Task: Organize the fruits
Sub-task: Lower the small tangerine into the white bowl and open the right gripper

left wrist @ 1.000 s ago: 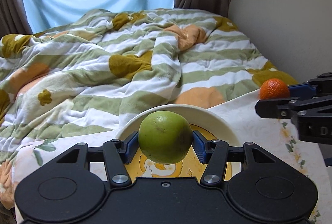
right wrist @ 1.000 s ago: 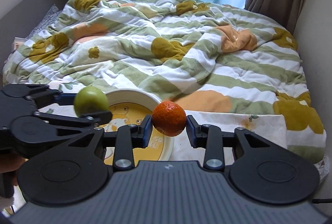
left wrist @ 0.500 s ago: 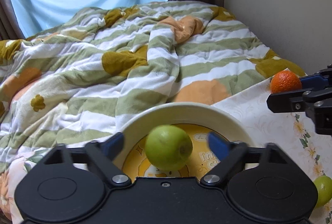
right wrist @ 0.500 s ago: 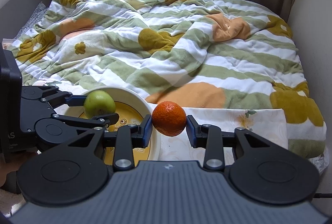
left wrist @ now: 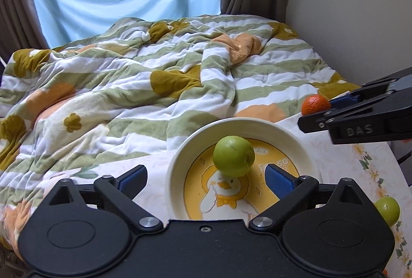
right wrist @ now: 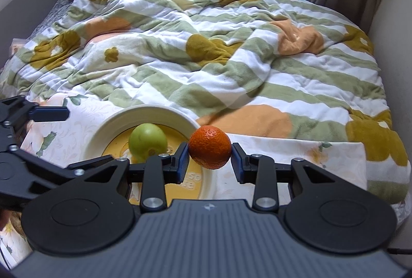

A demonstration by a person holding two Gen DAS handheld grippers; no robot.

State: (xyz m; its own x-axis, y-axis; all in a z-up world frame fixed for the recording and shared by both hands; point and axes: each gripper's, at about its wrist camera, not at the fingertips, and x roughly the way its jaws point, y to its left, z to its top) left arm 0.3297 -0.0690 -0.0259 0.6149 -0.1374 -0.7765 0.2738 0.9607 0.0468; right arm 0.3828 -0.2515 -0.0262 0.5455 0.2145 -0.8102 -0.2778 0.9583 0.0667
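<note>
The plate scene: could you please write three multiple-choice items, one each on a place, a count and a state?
1. Where is the green apple nearest the left claw?
A. On the plate
B. On the blanket
C. Between the pads

2. How many green fruits show in the left wrist view?
A. One
B. Two
C. Four

3. What is the right claw doing?
A. Standing open
B. Gripping the orange
C. Gripping an apple

Answers: 1 A, it rests on the duck picture, pads apart; 2 B, a second green fruit lies on the tablecloth; 3 B, both pads press the orange.
</note>
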